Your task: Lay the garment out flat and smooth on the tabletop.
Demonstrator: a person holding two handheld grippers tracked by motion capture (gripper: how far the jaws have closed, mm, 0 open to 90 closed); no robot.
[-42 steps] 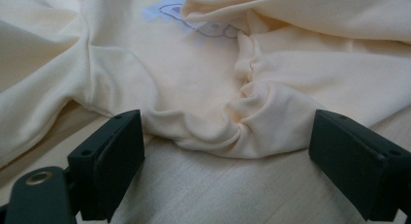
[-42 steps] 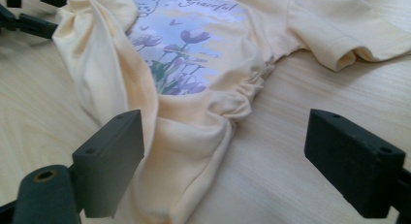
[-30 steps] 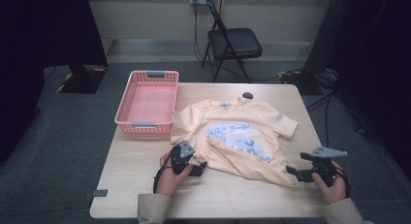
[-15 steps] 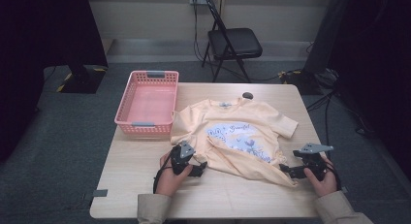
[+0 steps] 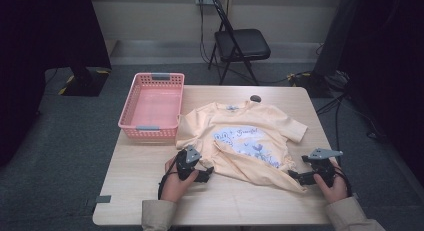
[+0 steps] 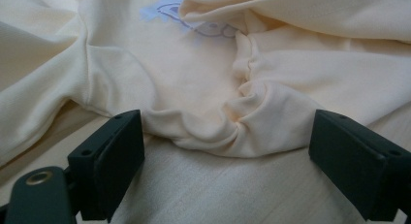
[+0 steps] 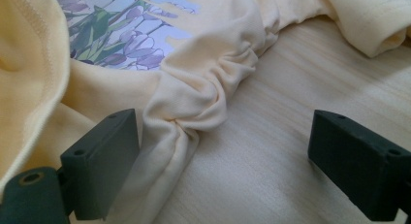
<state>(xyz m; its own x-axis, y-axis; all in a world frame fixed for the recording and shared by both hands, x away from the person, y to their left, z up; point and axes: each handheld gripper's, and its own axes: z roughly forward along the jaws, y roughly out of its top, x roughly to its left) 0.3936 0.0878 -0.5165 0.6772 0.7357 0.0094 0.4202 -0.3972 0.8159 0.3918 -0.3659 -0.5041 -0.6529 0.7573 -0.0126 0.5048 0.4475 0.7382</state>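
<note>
Hem of the shirt (image 5: 250,151) bunches just ahead of my left gripper (image 6: 228,151) and right gripper (image 7: 223,151), both spread wide, grasping nothing.

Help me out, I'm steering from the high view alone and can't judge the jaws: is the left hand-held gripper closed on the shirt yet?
Observer: No. The left hand-held gripper is open, a bunched fold of the shirt lying between its jaws.
Operator: And the right one?
Observer: The right hand-held gripper is open too; a gathered fold lies against one jaw, bare table before the other.
Operator: What is the print near it?
Observer: Purple flowers with green leaves.
</note>
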